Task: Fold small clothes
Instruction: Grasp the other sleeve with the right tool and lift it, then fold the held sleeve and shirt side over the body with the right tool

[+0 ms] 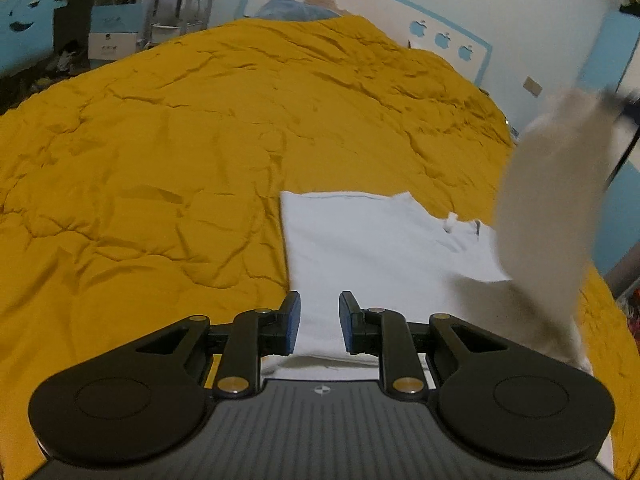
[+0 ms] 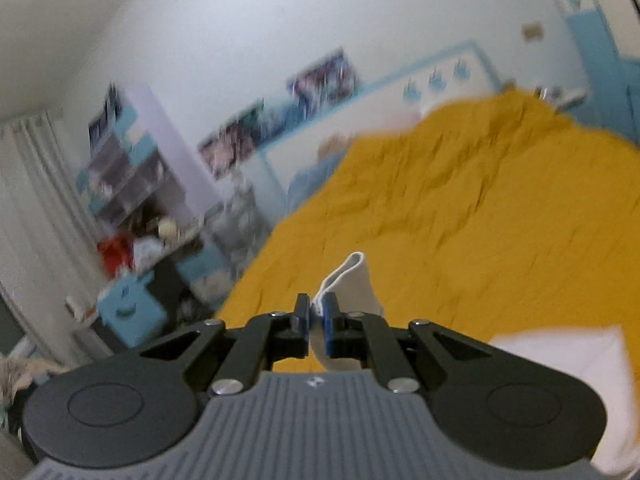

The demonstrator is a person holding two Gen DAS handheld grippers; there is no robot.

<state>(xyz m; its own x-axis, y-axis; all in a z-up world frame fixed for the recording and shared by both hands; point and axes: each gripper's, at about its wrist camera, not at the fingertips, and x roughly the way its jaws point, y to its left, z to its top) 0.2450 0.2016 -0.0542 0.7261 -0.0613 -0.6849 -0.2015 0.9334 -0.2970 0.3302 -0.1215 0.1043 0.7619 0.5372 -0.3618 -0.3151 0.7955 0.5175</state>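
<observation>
A white garment [image 1: 372, 240] lies flat on the mustard-yellow bedspread [image 1: 180, 160]. My left gripper [image 1: 319, 322] is open and empty, low over its near edge. A pale beige cloth [image 1: 548, 200] hangs blurred in the air at the right of the left wrist view. My right gripper [image 2: 316, 326] is shut on this cloth [image 2: 352, 276], whose folded edge sticks up between the fingers. The white garment also shows at the lower right of the right wrist view [image 2: 580, 364].
A white and blue headboard [image 1: 448, 36] and wall stand beyond the bed. Cluttered shelves and blue boxes [image 1: 116, 28] stand to the far left, off the bed. The bedspread [image 2: 480, 220] stretches wide to the left and far side.
</observation>
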